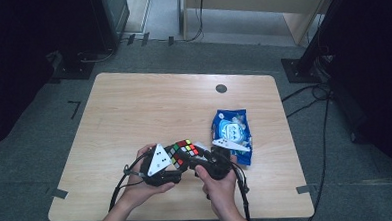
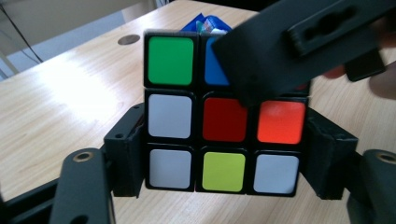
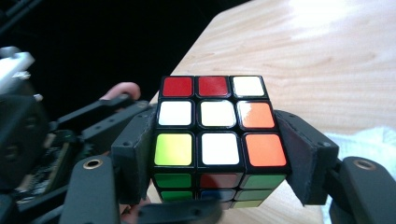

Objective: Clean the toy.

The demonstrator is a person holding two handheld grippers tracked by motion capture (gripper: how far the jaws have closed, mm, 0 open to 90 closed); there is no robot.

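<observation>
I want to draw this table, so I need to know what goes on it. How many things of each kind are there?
Puzzle cube: 1, held between both grippers
Blue snack bag: 1, lying on the table
Grippers: 2, left gripper and right gripper
Total: 4

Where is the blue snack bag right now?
In the high view, the blue snack bag lies on the table's right side, just beyond the right gripper.
</observation>
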